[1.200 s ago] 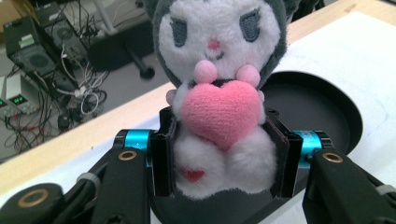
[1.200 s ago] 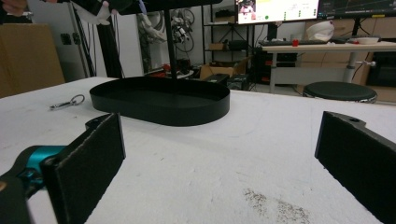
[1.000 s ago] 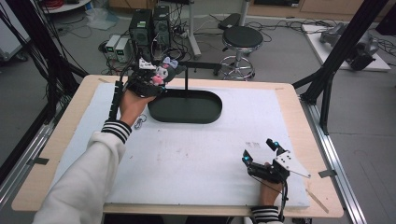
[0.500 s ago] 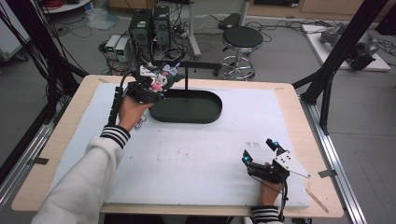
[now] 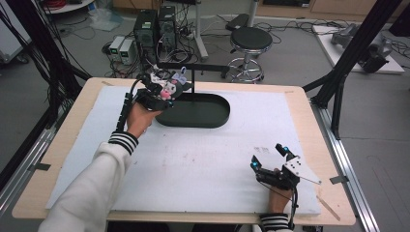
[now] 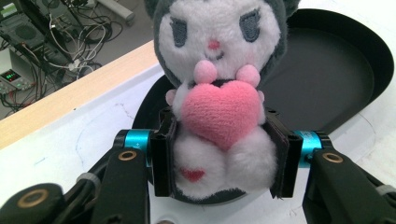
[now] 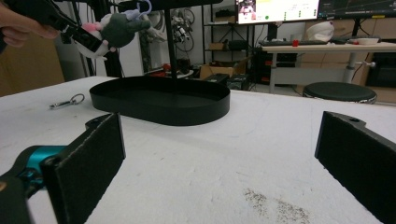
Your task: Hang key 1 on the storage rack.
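Grey-white plush toy [image 6: 219,107] hugging pink heart, upright, above black tray's [image 5: 212,116] left end.

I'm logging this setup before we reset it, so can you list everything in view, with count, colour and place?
Plush toy: one, grey and white with a pink heart, clamped in the left gripper above the tray's left end.
Tray: one, black, oval, far middle of the table, with a black upright post at its far side.
Key ring: one, metal, on the mat left of the tray in the right gripper view.
Mat: one, white, covering the table.
Table: one, light wood.
Stool: one, black, on the floor beyond the table.
Left gripper: black with blue fittings, far left.
Right gripper: black, jaws apart, near right.
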Motion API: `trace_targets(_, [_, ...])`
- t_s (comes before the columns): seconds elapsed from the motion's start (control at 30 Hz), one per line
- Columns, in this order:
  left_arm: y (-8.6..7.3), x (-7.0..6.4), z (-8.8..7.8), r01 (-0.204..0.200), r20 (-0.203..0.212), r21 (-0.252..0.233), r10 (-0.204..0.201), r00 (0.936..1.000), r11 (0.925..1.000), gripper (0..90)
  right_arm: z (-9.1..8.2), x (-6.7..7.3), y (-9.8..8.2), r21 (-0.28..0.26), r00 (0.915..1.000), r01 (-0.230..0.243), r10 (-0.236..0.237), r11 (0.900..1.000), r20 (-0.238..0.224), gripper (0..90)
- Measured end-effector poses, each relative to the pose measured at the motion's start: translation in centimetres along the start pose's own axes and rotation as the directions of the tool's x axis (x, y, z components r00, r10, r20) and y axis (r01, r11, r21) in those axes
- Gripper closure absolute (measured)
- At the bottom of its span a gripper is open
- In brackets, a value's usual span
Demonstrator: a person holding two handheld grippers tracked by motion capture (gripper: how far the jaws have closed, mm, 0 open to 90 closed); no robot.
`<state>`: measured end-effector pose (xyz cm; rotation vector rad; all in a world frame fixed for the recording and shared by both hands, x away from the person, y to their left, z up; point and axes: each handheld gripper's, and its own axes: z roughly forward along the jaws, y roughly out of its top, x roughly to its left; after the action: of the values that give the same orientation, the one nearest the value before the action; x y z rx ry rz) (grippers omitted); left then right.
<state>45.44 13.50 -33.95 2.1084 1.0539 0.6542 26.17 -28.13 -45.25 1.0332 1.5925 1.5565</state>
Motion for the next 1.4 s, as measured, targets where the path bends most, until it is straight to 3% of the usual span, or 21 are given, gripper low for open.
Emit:
trace_targets(0.63, [0.0, 0.7, 2.1, 0.022, -0.015, 0.0, -0.022, 0.9996, 0.9998, 53.6, 0.0, 0.0, 0.0, 0.001, 1.0, -0.005, 0.005, 1.0, 0.001, 0.8])
trace_targets(0.97, [-0.1, 1.4, 2.1, 0.041, -0.003, -0.012, -0.041, 0.9992, 0.9991, 52.6, 0.0, 0.0, 0.0, 0.002, 1.0, -0.004, 0.004, 1.0, 0.001, 0.8])
trace_targets(1.1, [-0.2, 1.6, 1.8, 0.03, 0.007, -0.022, -0.03, 0.9995, 0.9993, 49.5, 0.0, 0.0, 0.0, 0.001, 1.0, -0.004, 0.004, 1.0, 0.002, 0.8])
trace_targets(1.2, [-0.1, 1.6, 1.4, 0.013, 0.006, -0.05, -0.013, 0.9999, 0.9987, 39.3, 0.0, 0.0, 0.0, 0.001, 1.0, -0.004, 0.004, 1.0, 0.001, 0.8])
trace_targets(1.33, [-0.5, 2.1, 0.8, -0.005, 0.082, -0.114, 0.015, 0.9965, 0.9935, 14.4, 0.0, 0.0, 0.0, 0.002, 1.0, -0.004, 0.004, 1.0, 0.001, 0.8])
trace_targets(1.4, [-0.9, 2.3, 0.3, -0.028, 0.12, -0.186, 0.051, 0.9914, 0.9822, 8.4, 0.0, 0.0, 0.0, 0.001, 1.0, -0.003, 0.003, 1.0, 0.001, 0.8])
